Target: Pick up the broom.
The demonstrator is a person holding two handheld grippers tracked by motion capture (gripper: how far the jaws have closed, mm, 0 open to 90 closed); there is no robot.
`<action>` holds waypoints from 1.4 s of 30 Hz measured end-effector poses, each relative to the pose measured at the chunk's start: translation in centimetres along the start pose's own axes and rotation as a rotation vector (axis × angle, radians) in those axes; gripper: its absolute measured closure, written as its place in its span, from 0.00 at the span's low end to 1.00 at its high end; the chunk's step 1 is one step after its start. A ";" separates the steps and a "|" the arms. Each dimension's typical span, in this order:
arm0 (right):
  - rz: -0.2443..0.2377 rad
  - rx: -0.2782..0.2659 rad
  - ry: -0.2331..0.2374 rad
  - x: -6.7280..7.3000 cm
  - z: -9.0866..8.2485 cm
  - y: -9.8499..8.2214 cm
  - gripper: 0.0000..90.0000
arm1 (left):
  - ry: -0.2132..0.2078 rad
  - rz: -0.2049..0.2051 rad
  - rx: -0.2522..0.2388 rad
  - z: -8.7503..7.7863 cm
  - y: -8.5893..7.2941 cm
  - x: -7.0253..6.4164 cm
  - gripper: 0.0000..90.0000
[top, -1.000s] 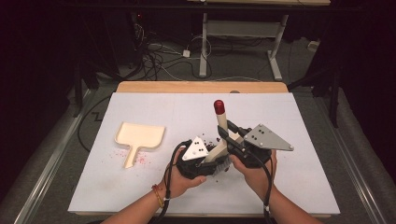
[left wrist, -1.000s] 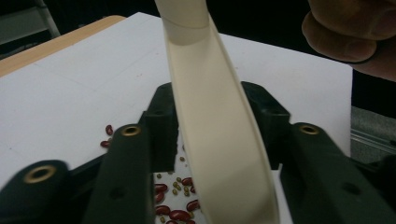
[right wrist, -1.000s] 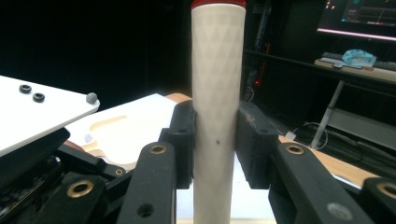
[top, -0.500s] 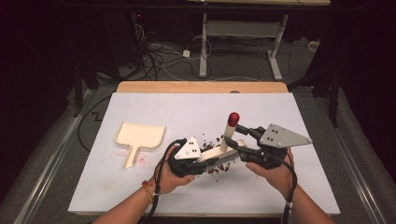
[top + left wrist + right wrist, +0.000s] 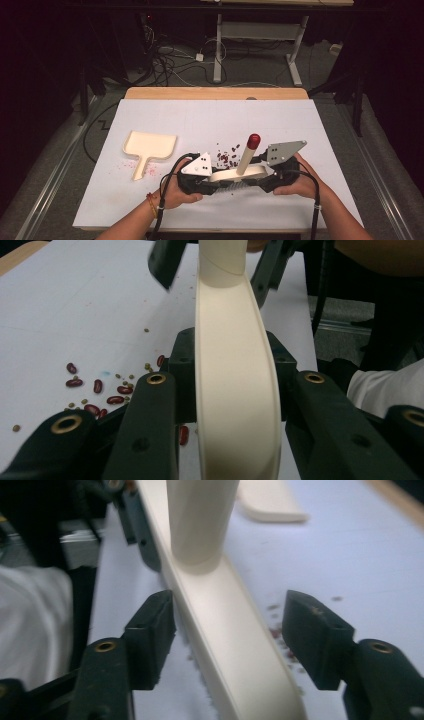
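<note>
gripping the cream brush [image 5: 235, 175], left claw [image 5: 212, 184] clamped, right claw [image 5: 260, 181] parted.

One cream plastic brush with a red-tipped handle [image 5: 243, 167], one cream plastic dustpan [image 5: 149, 147] at left, scattered dark-red beans [image 5: 227, 156] too many to count, two handheld black grippers

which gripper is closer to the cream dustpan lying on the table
Left. The left gripper sits just right of the dustpan, clamped on the brush. The right gripper is farther right, past the brush's upright handle, jaws open around the brush.
</note>
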State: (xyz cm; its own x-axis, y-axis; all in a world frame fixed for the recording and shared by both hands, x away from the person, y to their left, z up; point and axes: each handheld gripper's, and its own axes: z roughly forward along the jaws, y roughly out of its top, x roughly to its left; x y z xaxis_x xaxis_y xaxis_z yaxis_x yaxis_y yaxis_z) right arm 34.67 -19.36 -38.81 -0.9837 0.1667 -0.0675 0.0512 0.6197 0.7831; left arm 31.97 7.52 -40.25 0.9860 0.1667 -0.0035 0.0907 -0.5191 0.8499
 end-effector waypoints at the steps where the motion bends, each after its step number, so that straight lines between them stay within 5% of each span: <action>1: 0.006 0.015 0.034 -0.1 0.5 -0.2 0.43 | 0.000 0.000 0.000 0.0 0.0 0.0 0.73; 3: -0.011 0.009 0.081 -0.1 1.0 -0.3 0.57 | 0.002 0.016 0.023 0.1 -0.1 -0.1 0.73; 6: -0.025 -0.009 0.137 0.1 1.3 -0.2 0.65 | -0.014 0.024 0.034 0.2 -0.2 -0.1 0.73; 10: -0.026 -0.005 0.149 0.3 1.2 -0.3 0.73 | -0.008 0.028 0.048 0.4 -0.4 0.1 0.67; 14: -0.019 0.000 0.128 0.6 1.0 0.0 0.75 | 0.079 0.043 0.063 0.1 -0.4 0.0 0.59; 17: -0.015 -0.010 0.097 0.6 0.6 0.2 0.75 | 0.119 0.042 0.051 -0.5 -0.5 0.0 0.46; 20: -0.002 -0.020 0.028 0.4 -0.4 0.2 0.75 | 0.246 0.033 0.040 -1.9 -0.9 0.1 0.33; 24: 0.019 -0.030 -0.016 0.2 -1.1 0.2 0.75 | 0.350 0.032 0.048 -3.1 -1.6 0.1 0.27; 25: 0.062 -0.054 -0.053 -0.2 -1.7 0.2 0.75 | 0.379 0.027 0.049 -3.4 -2.0 0.1 0.25; 29: 0.089 -0.065 -0.111 -0.6 -2.4 0.1 0.75 | 0.460 0.008 0.074 -4.8 -3.6 0.1 0.24; 31: 0.120 -0.078 -0.177 -1.1 -3.1 0.1 0.75 | 0.501 0.006 0.090 -5.7 -4.7 -0.1 0.22; 36: 0.153 -0.076 -0.252 -1.8 -3.9 -0.2 0.75 | 0.590 -0.010 0.123 -7.5 -7.1 -0.3 0.20; 42: 0.189 -0.062 -0.352 -2.7 -4.3 -0.5 0.75 | 0.638 -0.087 0.143 -9.1 -9.6 -0.3 0.20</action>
State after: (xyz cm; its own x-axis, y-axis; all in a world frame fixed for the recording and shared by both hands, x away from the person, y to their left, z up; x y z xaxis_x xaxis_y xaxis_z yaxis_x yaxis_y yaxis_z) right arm 36.57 -23.39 -36.37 -0.8382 0.5323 -0.1183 0.2042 0.5076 0.8370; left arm 29.55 20.11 -43.60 0.7019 0.6544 0.2814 0.2274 -0.5803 0.7820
